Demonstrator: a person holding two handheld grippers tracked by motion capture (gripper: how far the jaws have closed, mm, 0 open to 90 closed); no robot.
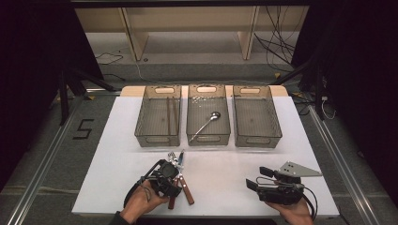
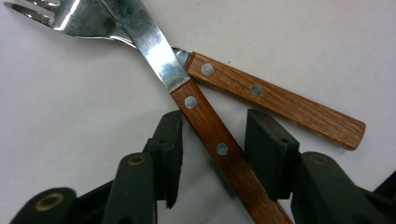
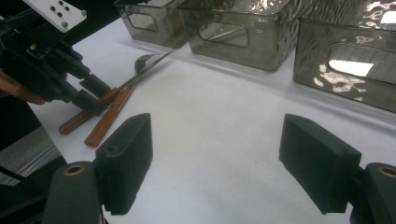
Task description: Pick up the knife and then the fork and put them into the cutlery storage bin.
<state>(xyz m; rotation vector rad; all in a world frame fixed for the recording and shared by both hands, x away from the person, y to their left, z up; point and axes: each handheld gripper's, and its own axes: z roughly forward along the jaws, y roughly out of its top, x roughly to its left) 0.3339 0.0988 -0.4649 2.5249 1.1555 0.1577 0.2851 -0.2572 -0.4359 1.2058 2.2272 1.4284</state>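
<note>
Item, nearest: my left gripper [image 2: 212, 154], its jaws half closed and straddling the wooden handle of a knife [image 2: 219, 144] on the white counter [image 2: 70, 121]; the pads stood just off the wood, not yet pressing. The knife lay crossed over a fork [image 2: 275, 100] with a matching handle, the two touching at the neck.

Item: my right gripper [image 3: 217, 161], jaws wide, holding nothing, hovering over bare counter.

Item, farther: three grey bins in a row. Left bin [image 1: 158, 136], chopsticks [image 1: 172, 115] filed. Middle bin [image 1: 208, 139], one spoon [image 1: 206, 123] filed. Right bin [image 1: 257, 137], nothing inside.

Judged: sorting partly done; knife and fork remained.
</note>
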